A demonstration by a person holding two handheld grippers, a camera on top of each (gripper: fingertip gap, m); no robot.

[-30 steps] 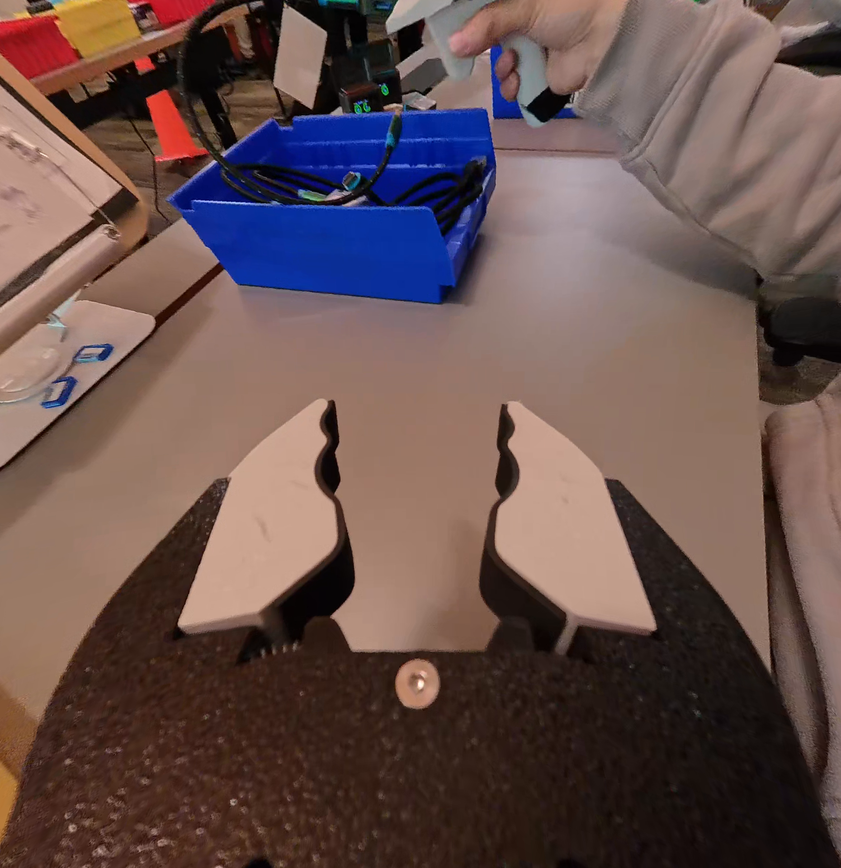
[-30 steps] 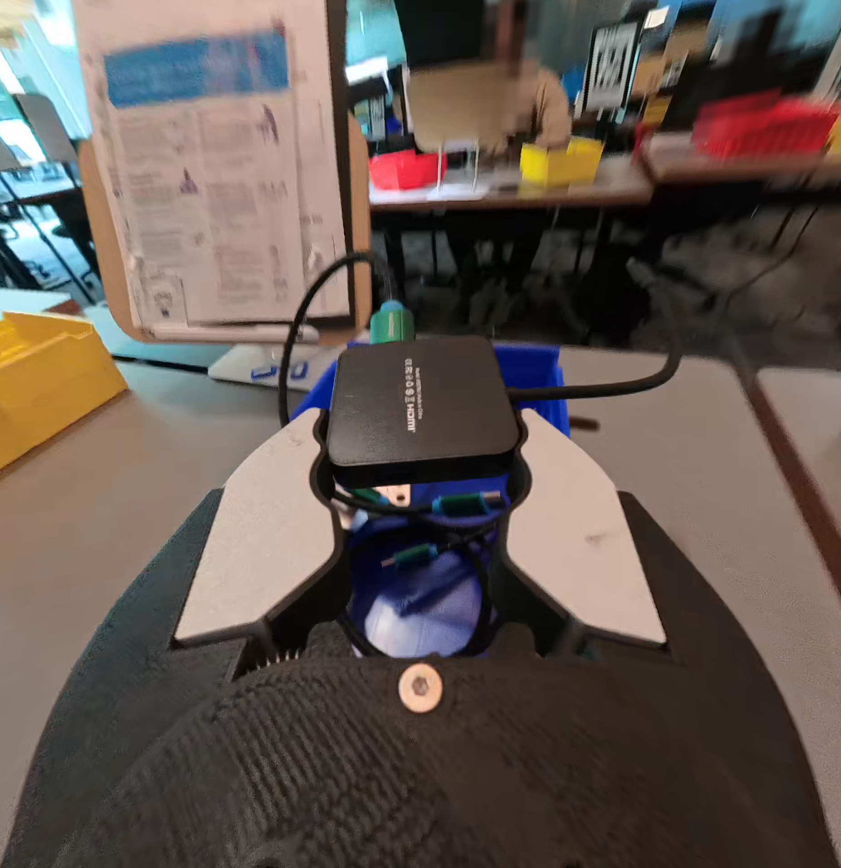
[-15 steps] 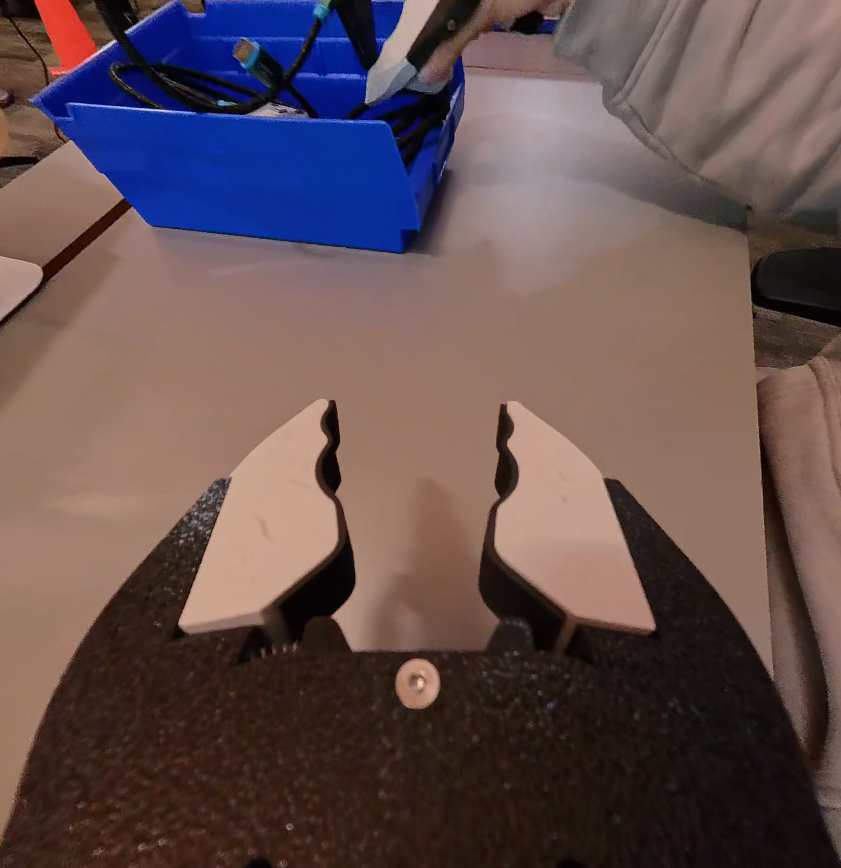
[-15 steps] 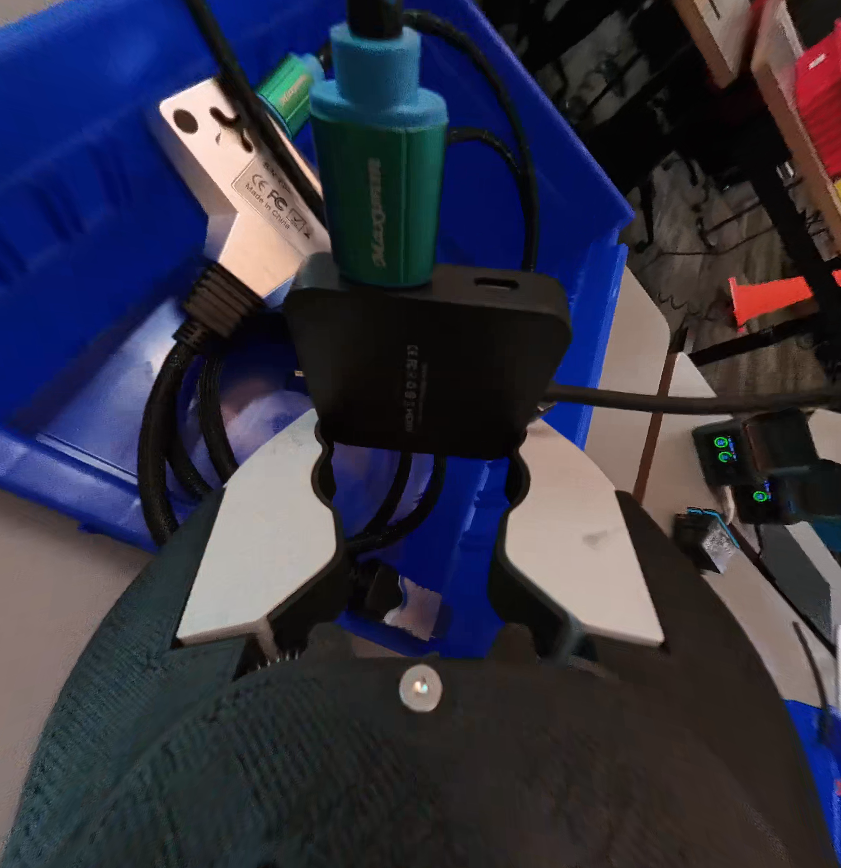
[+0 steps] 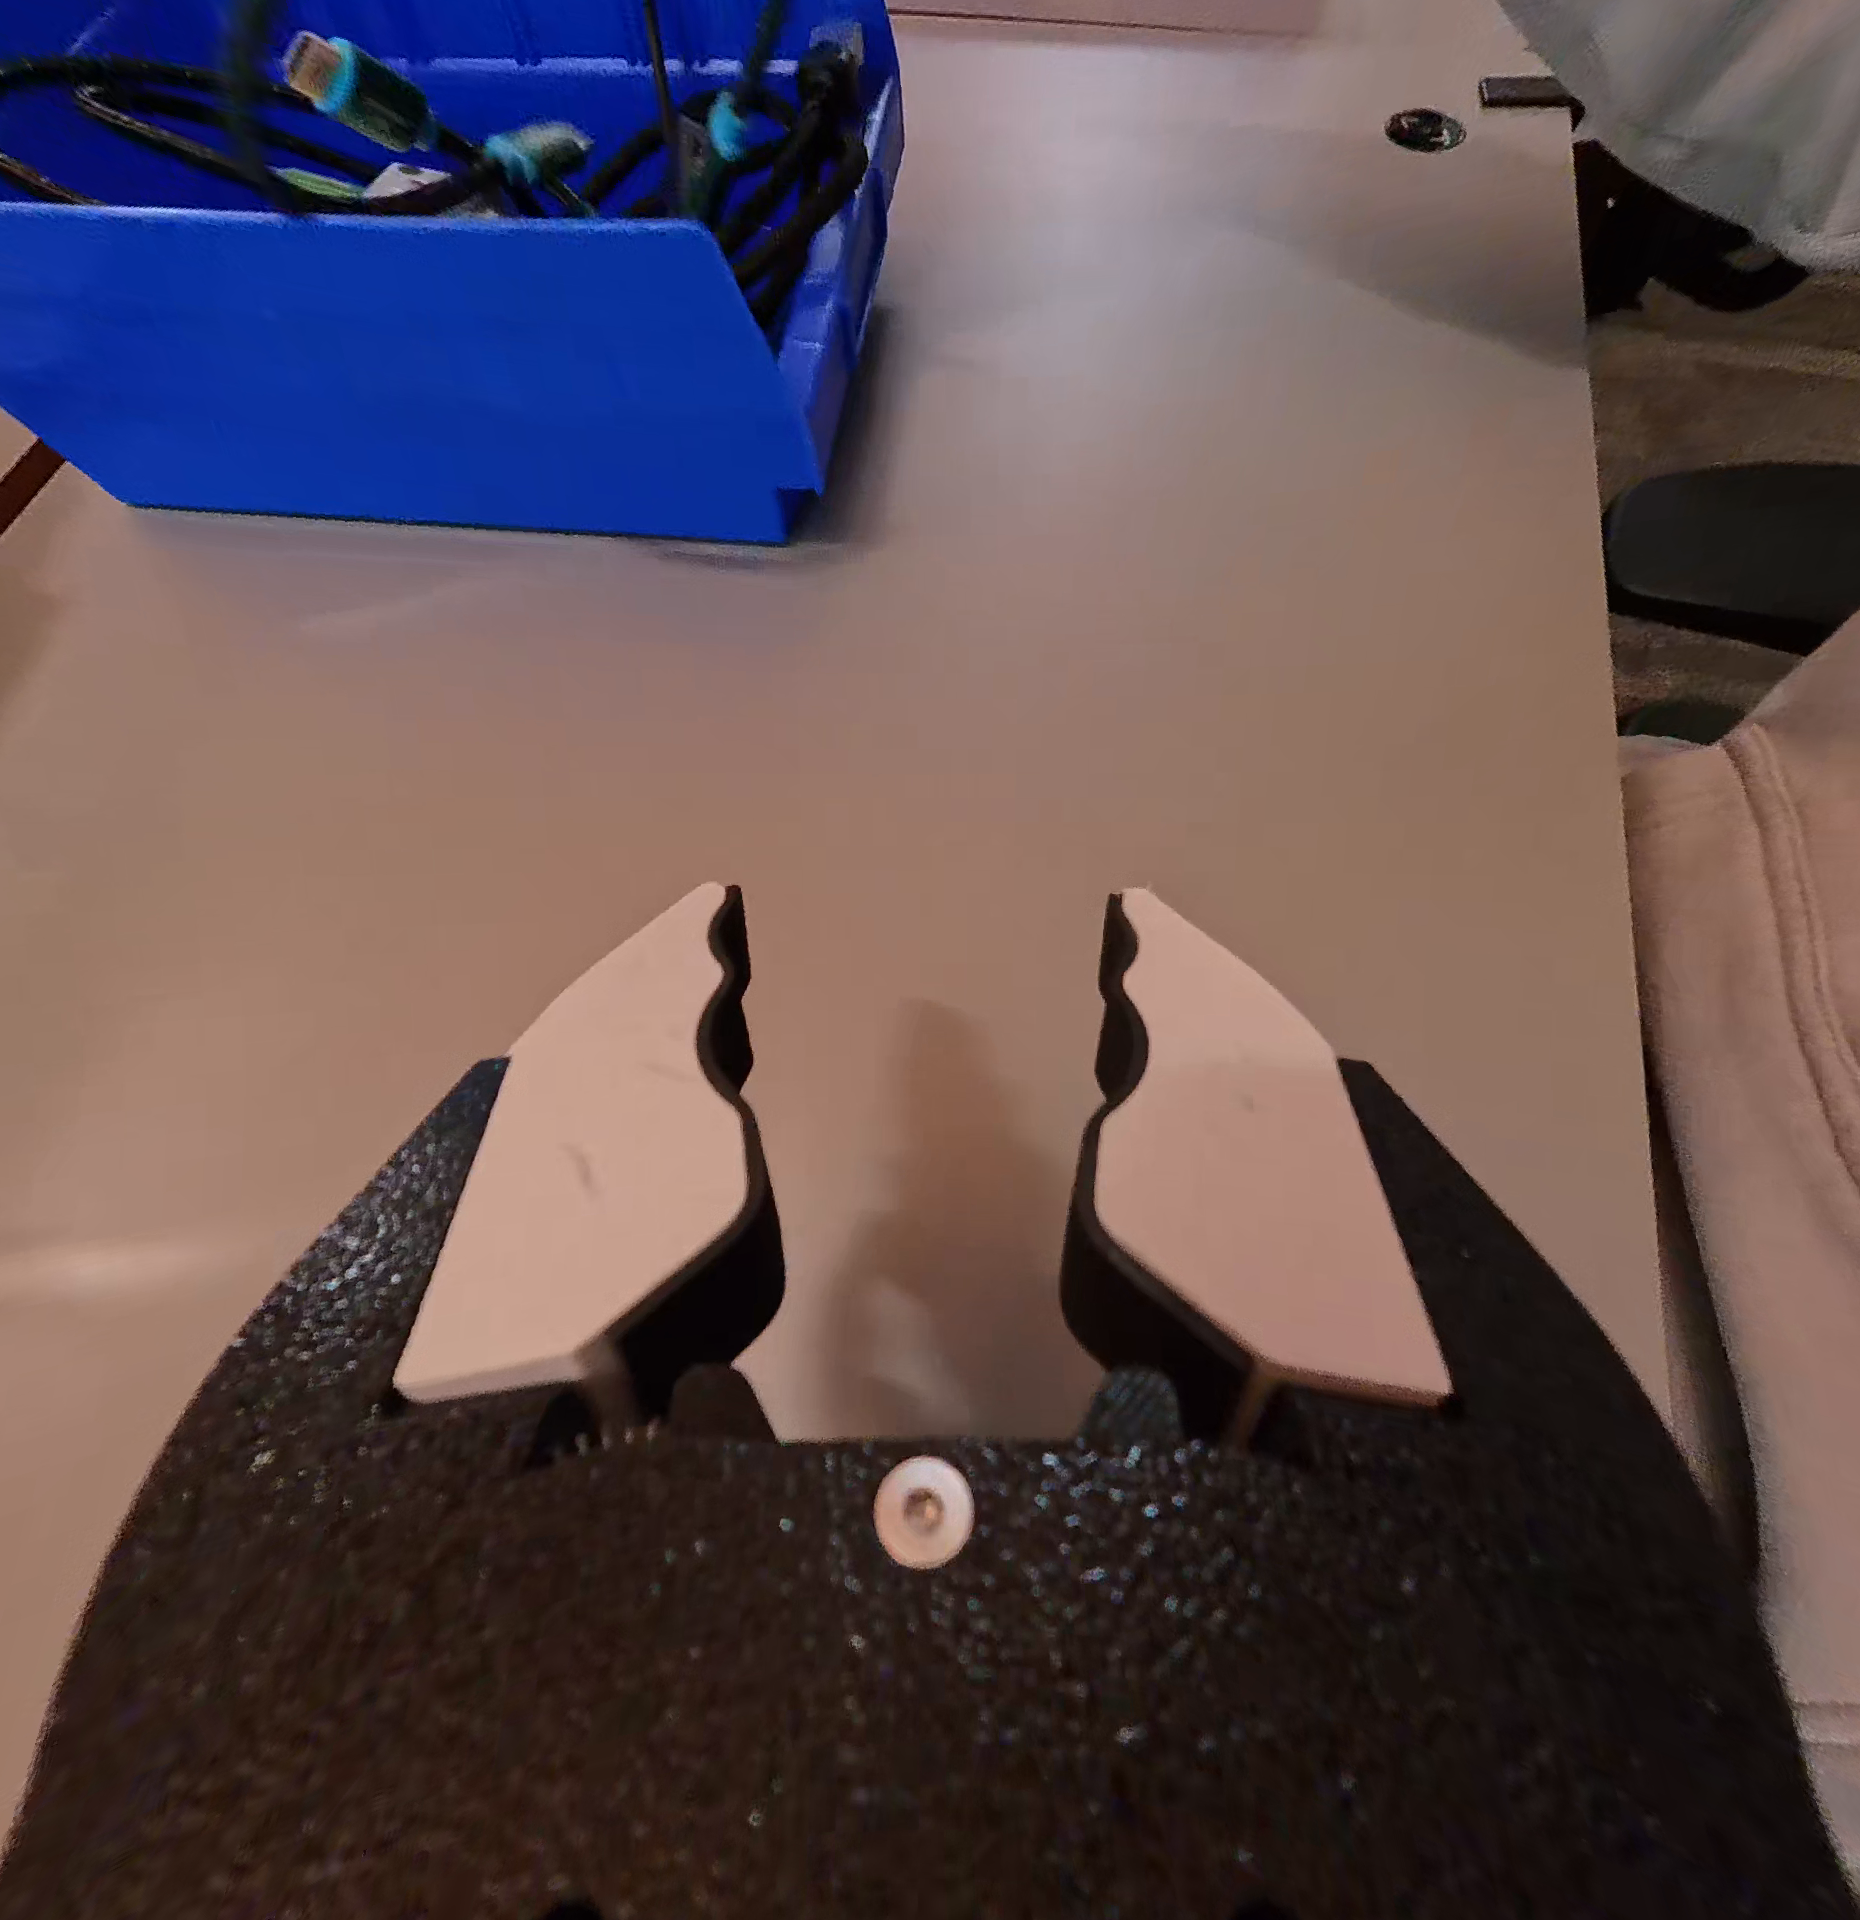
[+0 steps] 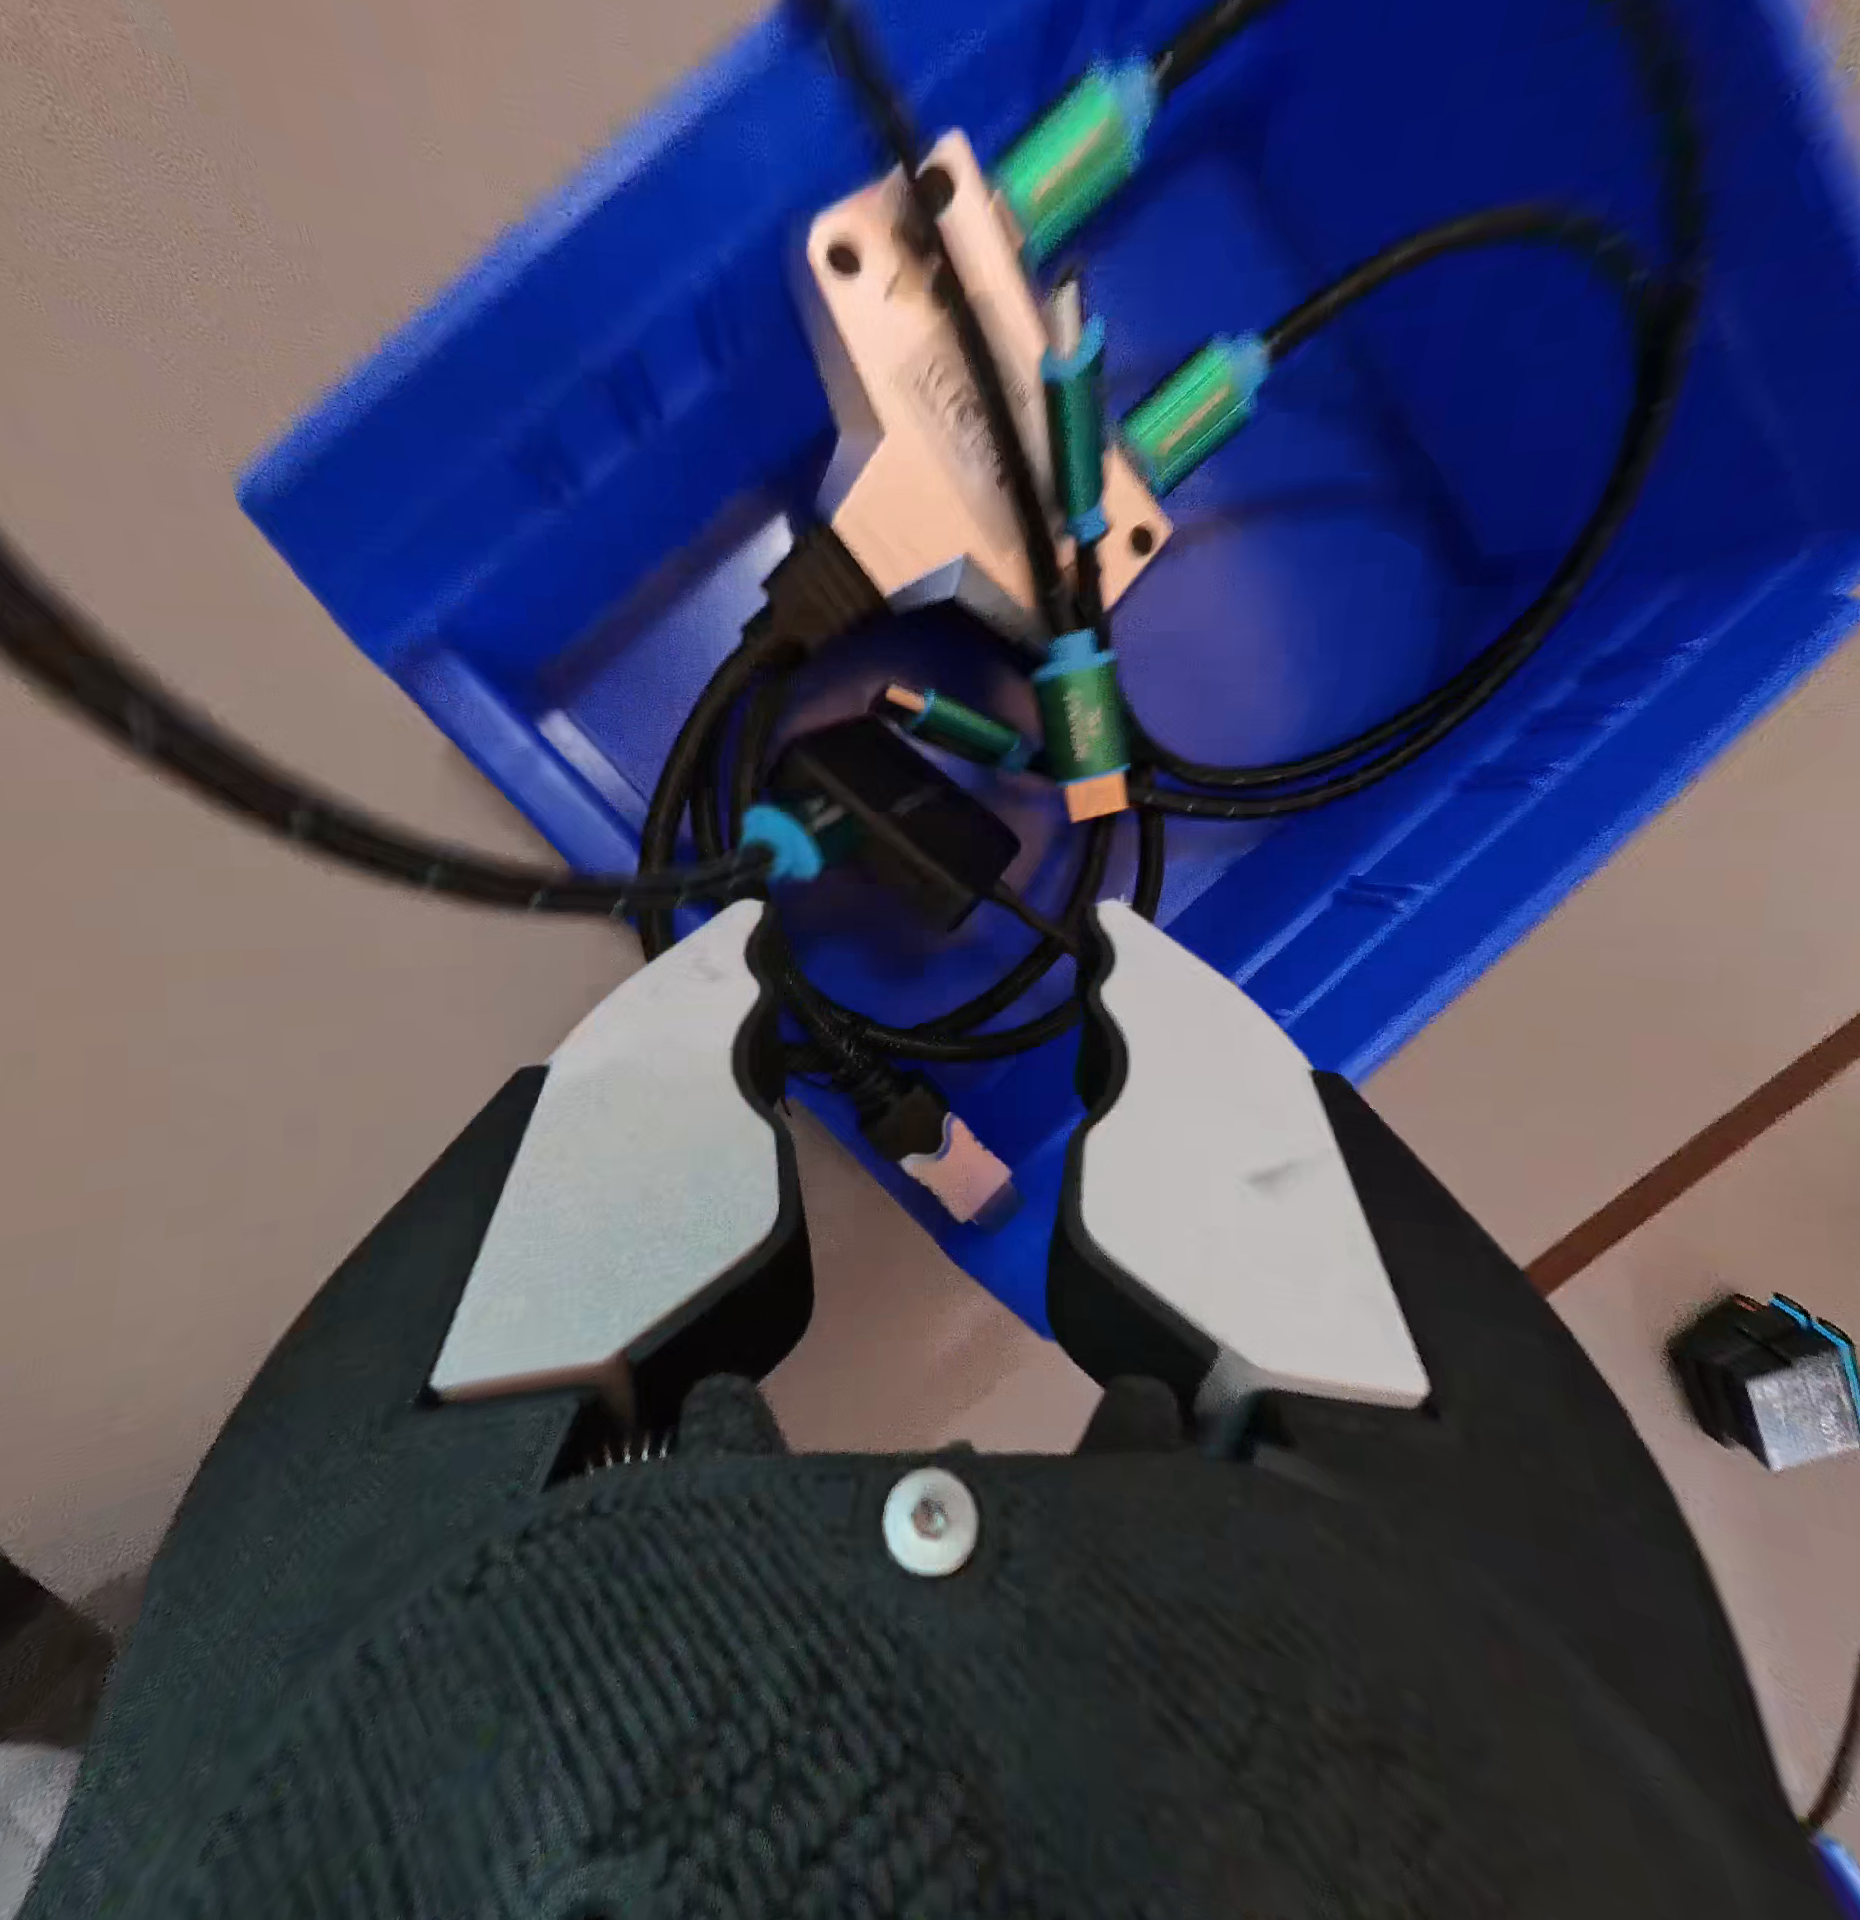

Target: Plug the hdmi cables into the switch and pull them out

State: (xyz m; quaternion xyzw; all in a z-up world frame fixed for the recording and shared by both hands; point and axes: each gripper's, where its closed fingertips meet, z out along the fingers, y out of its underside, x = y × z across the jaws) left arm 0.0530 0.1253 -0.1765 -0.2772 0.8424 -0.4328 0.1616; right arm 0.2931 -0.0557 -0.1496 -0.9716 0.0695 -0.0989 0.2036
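Right wrist view shows the right gripper (image 6: pixel 926 914) open and empty above the blue bin (image 6: pixel 1477 883); the black switch (image 6: pixel 895 821) lies inside among cables (image 6: pixel 1528 582), one plug seemingly still in. The left gripper (image 5: pixel 921 894) is open over the table (image 5: pixel 1165 571), holding nothing.

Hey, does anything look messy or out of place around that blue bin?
Yes: the HDMI cables lie tangled in the blue bin, one braided cable trails out over its rim, and the black switch sits tilted among them.
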